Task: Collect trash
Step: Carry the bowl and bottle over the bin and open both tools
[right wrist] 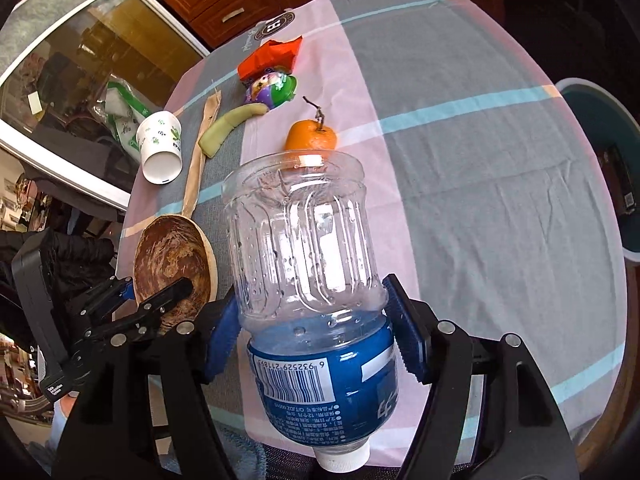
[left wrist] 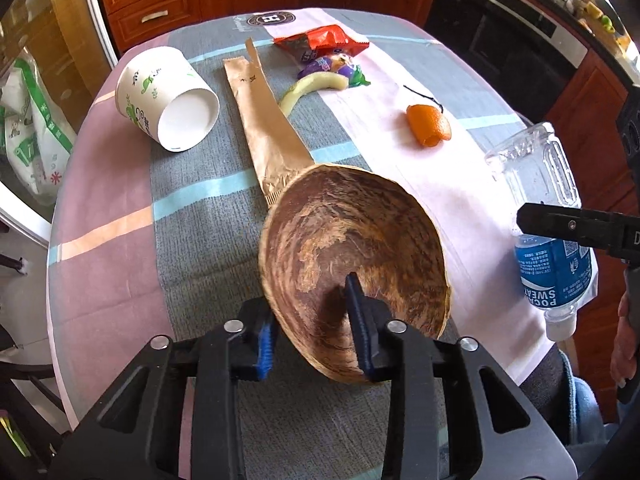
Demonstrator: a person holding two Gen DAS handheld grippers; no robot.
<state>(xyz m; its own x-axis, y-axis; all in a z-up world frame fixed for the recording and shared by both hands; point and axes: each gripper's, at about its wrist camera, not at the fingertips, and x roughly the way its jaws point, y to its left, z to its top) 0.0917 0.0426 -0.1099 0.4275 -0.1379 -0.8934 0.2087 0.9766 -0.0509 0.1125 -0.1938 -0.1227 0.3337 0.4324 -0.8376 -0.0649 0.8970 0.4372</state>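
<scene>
The left tongs (left wrist: 316, 320) are clamped on the near rim of a brown bowl (left wrist: 352, 248), one blue pad (left wrist: 358, 312) inside the bowl and the other outside against its wall, so the bowl hangs tilted over the checked tablecloth (left wrist: 192, 248). The right tongs (right wrist: 316, 328) are clamped across the middle of a clear plastic bottle (right wrist: 304, 248) with a blue label, held upside down with its white cap (right wrist: 342, 458) toward the camera and its base pointing away. Just beyond the bowl's far rim lies a long brown paper sleeve (left wrist: 260, 120), running away from the left tongs. To the left of that sleeve a paper cup (left wrist: 168, 98) printed with green figures lies on its side, its mouth facing the tongs. Farther out sit a pale green peel strip (left wrist: 312, 86), a purple wrapper (left wrist: 336, 66) and a red snack packet (left wrist: 322, 40), close together. A piece of orange peel (right wrist: 311, 135) lies on the cloth just past the bottle's base. At the far right beyond the table edge stands a teal bin (right wrist: 604, 152).
</scene>
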